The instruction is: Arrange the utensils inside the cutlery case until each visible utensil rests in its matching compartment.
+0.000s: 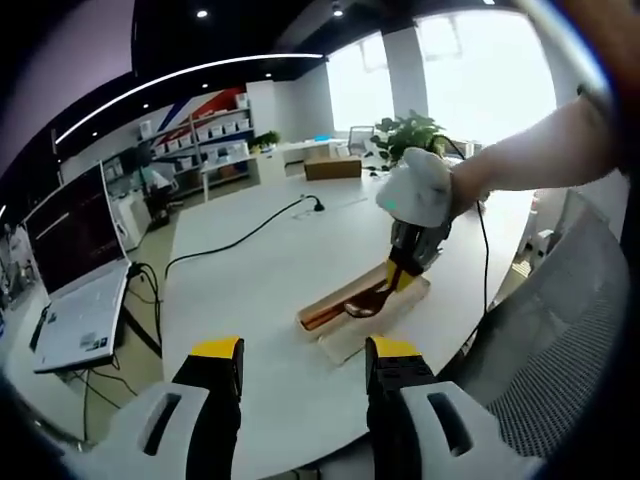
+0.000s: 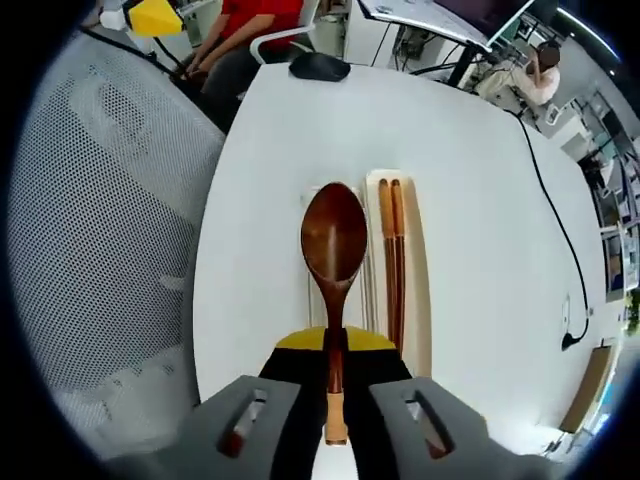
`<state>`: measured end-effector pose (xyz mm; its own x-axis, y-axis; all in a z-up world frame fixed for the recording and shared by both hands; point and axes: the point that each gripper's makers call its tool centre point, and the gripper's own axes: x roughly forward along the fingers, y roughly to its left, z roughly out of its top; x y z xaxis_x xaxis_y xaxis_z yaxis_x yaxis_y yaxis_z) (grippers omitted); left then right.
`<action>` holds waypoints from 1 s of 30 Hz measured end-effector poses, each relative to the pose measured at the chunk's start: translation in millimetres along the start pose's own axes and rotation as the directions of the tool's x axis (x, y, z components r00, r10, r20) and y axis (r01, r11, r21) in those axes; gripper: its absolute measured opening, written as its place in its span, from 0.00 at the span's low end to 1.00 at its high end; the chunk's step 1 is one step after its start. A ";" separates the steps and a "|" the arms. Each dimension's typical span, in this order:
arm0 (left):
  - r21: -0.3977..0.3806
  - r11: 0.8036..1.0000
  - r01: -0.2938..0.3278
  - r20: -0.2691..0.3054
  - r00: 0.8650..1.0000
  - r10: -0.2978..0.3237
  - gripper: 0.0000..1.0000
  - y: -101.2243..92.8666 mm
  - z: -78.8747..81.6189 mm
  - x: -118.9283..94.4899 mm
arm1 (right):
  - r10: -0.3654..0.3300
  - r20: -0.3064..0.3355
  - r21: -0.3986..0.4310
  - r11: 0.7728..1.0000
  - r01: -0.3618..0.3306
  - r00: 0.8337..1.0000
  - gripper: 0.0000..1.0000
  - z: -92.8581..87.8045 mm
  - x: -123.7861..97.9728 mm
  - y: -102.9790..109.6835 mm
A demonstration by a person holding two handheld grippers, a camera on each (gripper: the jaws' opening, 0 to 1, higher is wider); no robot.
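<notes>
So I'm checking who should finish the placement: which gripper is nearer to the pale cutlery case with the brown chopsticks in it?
Right. The right gripper hangs directly over the pale cutlery case, holding the brown wooden spoon. The left gripper stands back across bare table.

open table left, mesh chair crowding, seemingly

The left gripper, grey with yellow-tipped black jaws, hangs over the big white table with its jaws apart and nothing between them. Further out sits the shallow pale wooden cutlery case. The right gripper comes in from the right, held by a person's arm, pinching a dark brown wooden spoon down over the case. An open laptop is at the left, and a black cable snakes across the table.
</notes>
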<state>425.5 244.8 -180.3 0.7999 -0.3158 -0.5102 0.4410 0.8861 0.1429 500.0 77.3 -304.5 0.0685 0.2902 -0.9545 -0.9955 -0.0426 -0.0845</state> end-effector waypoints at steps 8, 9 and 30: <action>0.002 1.000 0.003 -0.004 1.000 -0.003 0.50 0.0 2.0 1.3 | -0.012 -0.004 -0.002 1.000 0.012 1.000 0.00 1.1 1.5 -12.2; 0.001 1.000 0.003 -0.004 1.000 -0.003 0.50 0.2 1.9 1.4 | -0.015 -0.004 -0.003 1.000 0.015 1.000 0.00 1.4 1.7 -13.8; -0.008 1.000 0.010 0.007 1.000 -0.010 0.50 6.6 7.0 4.8 | -0.023 -0.047 -0.009 1.000 0.023 0.999 0.00 5.9 23.7 -41.9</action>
<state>435.1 246.8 -175.8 0.7983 -0.3269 -0.5058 0.4457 0.8855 0.1312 543.0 91.6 -321.9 0.0945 0.2456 -0.9647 -0.9931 -0.0444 -0.1086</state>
